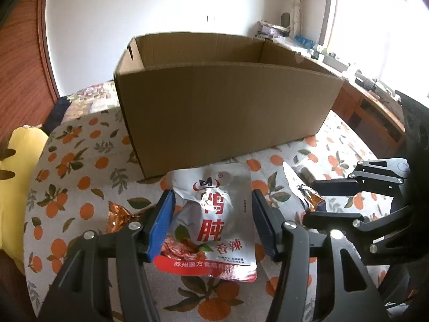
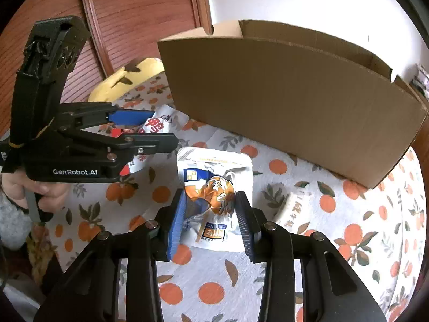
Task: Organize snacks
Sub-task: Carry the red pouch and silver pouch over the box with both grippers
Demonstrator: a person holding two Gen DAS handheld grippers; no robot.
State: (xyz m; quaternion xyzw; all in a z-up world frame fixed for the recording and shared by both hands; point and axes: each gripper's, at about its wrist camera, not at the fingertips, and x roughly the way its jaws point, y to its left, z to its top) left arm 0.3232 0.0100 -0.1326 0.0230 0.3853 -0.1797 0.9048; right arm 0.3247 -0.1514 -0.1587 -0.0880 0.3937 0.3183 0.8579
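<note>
The big brown cardboard box (image 1: 225, 99) stands open at the top on the bed with the orange-fruit sheet (image 1: 80, 166). I think it is there so the snacks can be dropped in from above. From here I cannot see if anything is inside it yet.

In front of the box lies a white and red snack packet (image 1: 214, 222). The left tongs (image 1: 213, 222) squeeze it from both sides, so it looks picked up, maybe to go in the box.

Also in front of the box, more to the right, is a white packet with orange and blue print (image 2: 214, 198). The right tongs (image 2: 210, 212) are narrow and pinch its puffy middle, where it is easy to grab.

A small pale packet (image 2: 293, 208) lies flat just in front of the box, waiting. A crinkly gold wrapper (image 1: 118, 214) lies left of the red packet.
</note>
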